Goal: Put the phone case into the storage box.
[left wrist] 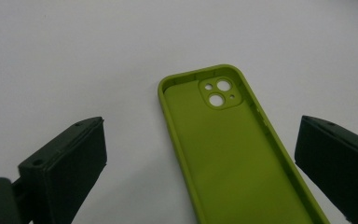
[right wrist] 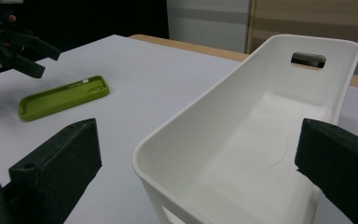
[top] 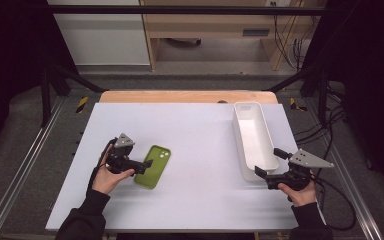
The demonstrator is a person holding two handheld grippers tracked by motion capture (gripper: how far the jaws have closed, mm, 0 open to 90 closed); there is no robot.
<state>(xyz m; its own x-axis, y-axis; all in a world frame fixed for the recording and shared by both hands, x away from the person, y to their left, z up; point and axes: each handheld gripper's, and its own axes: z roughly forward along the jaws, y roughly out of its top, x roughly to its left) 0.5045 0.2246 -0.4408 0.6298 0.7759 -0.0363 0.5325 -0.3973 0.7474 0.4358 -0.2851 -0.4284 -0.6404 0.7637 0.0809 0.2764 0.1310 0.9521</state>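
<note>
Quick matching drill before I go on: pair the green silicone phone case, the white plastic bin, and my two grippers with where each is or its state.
1. green silicone phone case
2. long white plastic bin
3. left gripper
4. right gripper

a. open, at the bin's near end
b. lying flat, hollow side up
c. empty, on the table's right
d. open, astride the case

Pairs: 1-b, 2-c, 3-d, 4-a

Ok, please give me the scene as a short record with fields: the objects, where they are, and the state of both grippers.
surface: white table
item: green phone case, lying flat, open side up, empty
container: white bin, at the table's right side, empty
left gripper: open, jaws on either side of the case's near end, not touching it
right gripper: open, jaws on either side of the bin's near end
</note>
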